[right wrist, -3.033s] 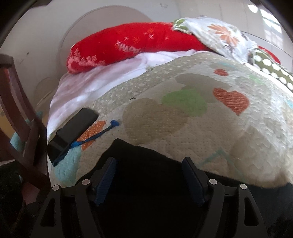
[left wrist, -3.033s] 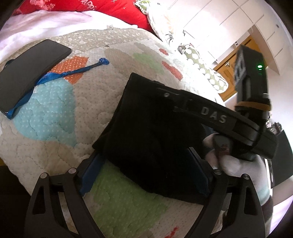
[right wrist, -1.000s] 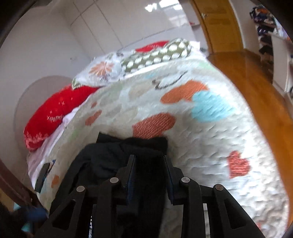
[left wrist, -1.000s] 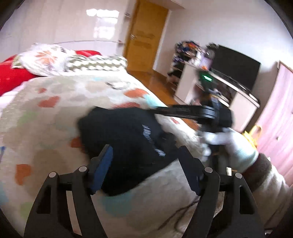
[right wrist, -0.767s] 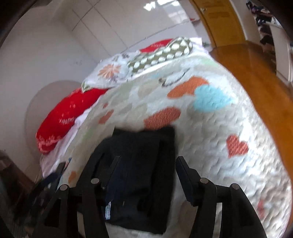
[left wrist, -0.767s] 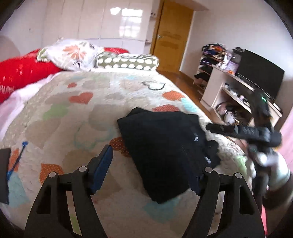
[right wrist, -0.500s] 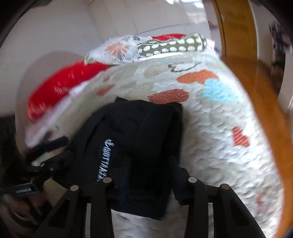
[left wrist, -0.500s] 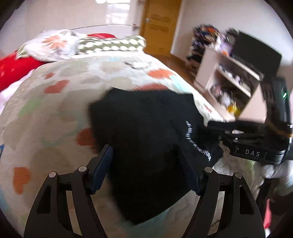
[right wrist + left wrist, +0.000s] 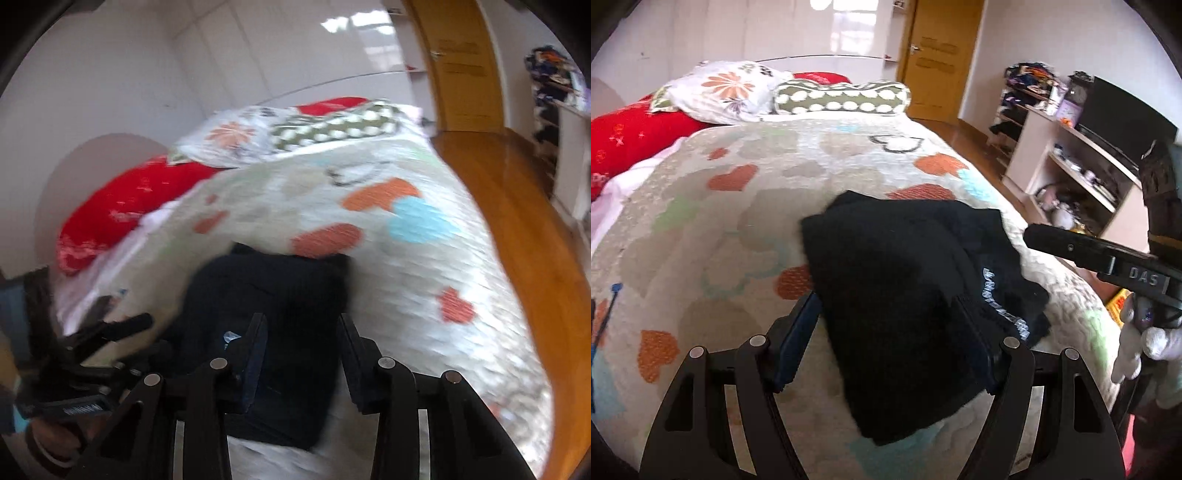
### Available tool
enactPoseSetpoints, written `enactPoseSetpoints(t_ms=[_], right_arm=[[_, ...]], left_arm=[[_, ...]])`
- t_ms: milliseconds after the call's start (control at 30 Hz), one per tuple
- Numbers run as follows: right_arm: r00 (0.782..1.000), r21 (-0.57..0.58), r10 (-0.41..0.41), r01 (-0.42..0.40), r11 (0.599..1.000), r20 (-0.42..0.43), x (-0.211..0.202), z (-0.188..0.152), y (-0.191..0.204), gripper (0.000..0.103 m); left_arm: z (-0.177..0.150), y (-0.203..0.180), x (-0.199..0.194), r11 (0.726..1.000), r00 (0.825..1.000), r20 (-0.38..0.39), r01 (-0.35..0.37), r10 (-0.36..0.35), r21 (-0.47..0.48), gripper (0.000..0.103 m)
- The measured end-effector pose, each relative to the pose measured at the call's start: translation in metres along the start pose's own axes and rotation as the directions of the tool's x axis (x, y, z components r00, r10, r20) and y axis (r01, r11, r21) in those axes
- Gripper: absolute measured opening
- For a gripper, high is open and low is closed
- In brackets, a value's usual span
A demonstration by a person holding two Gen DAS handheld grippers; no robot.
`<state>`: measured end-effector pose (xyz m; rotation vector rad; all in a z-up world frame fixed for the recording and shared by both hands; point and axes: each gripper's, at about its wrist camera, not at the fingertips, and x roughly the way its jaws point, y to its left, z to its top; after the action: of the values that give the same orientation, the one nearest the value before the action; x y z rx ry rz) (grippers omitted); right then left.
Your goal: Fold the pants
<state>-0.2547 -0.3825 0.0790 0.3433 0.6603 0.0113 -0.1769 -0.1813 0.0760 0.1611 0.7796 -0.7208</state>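
The black pants (image 9: 905,295) lie folded in a thick bundle on the heart-patterned quilt (image 9: 738,240), pale lettering on their right side. My left gripper (image 9: 886,299) hovers open over their near half, one finger beside the left edge, the other above the cloth. My right gripper (image 9: 1034,236) comes in from the right in a white-gloved hand (image 9: 1145,339), its tip just off the bundle's right edge. In the blurred right wrist view the right gripper (image 9: 301,317) stands partly open above the pants (image 9: 277,288), not pinching them. The left gripper (image 9: 125,312) shows at lower left.
Red (image 9: 628,140), floral (image 9: 720,92) and green dotted (image 9: 842,98) pillows line the bed's far end. A blue strap (image 9: 613,291) lies at the quilt's left edge. A TV cabinet (image 9: 1089,177), a wooden door (image 9: 934,59) and wooden floor (image 9: 517,221) lie to the right.
A second ago my right gripper was narrow on a fold of the pants; it has since spread and drawn back. My left gripper has sunk closer over the bundle.
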Motion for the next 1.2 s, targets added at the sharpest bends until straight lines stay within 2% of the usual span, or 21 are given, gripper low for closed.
enactPoseSetpoints(t_ms=[133,233,300,367,500,567,800,933,1033,1167,1200], right_arm=[[0.998,-0.036,0.063,-0.064,0.997,-0.029,0.026,0.008,0.027,0.038],[0.997,-0.042,0.023,-0.026,0.999,-0.067,0.049,0.009,0.031,0.038],[0.996,-0.041,-0.018,0.015,0.999,-0.086,0.064,0.010,0.023,0.038],[0.993,-0.052,-0.067,0.062,0.997,-0.101,0.075,0.008,0.013,0.033],[0.995,-0.048,-0.063,0.060,0.997,-0.075,0.084,0.007,-0.002,0.032],[0.997,-0.009,-0.038,0.037,0.999,-0.068,0.086,0.008,-0.010,0.032],[0.997,0.107,0.056,-0.051,0.993,-0.044,0.063,0.009,-0.018,0.033],[0.999,0.015,0.004,-0.003,1.000,-0.044,0.031,0.003,0.003,0.035],[0.998,-0.048,-0.007,0.004,0.999,-0.058,0.016,-0.007,0.014,0.035],[0.984,-0.143,-0.133,0.115,0.983,-0.121,0.017,-0.034,0.018,0.035],[0.984,-0.141,-0.130,0.112,0.984,-0.122,0.017,-0.041,0.016,0.036]], left_arm=[[0.006,0.008,0.010,0.998,1.000,-0.013,-0.028,0.027,-0.049,0.074],[0.011,0.009,0.021,0.998,0.999,-0.022,-0.036,0.036,-0.044,0.074],[0.014,0.009,0.032,0.999,0.999,-0.041,-0.029,0.027,-0.042,0.074],[0.016,0.007,0.043,0.999,0.998,-0.057,-0.018,0.016,-0.041,0.074],[0.020,0.000,0.058,0.999,0.997,-0.069,-0.028,0.026,-0.029,0.074],[0.022,-0.002,0.060,0.999,0.997,-0.069,-0.034,0.033,-0.026,0.074],[0.017,0.002,0.048,0.999,0.996,-0.082,-0.039,0.036,-0.037,0.074],[0.011,0.001,0.027,0.998,0.997,-0.052,-0.056,0.055,-0.013,0.074],[0.003,0.002,0.012,0.999,0.998,-0.044,-0.047,0.046,-0.006,0.074],[-0.019,-0.002,0.006,0.998,0.996,-0.069,-0.063,0.065,0.025,0.074],[-0.023,-0.003,0.006,0.998,0.995,-0.075,-0.063,0.065,0.027,0.074]])
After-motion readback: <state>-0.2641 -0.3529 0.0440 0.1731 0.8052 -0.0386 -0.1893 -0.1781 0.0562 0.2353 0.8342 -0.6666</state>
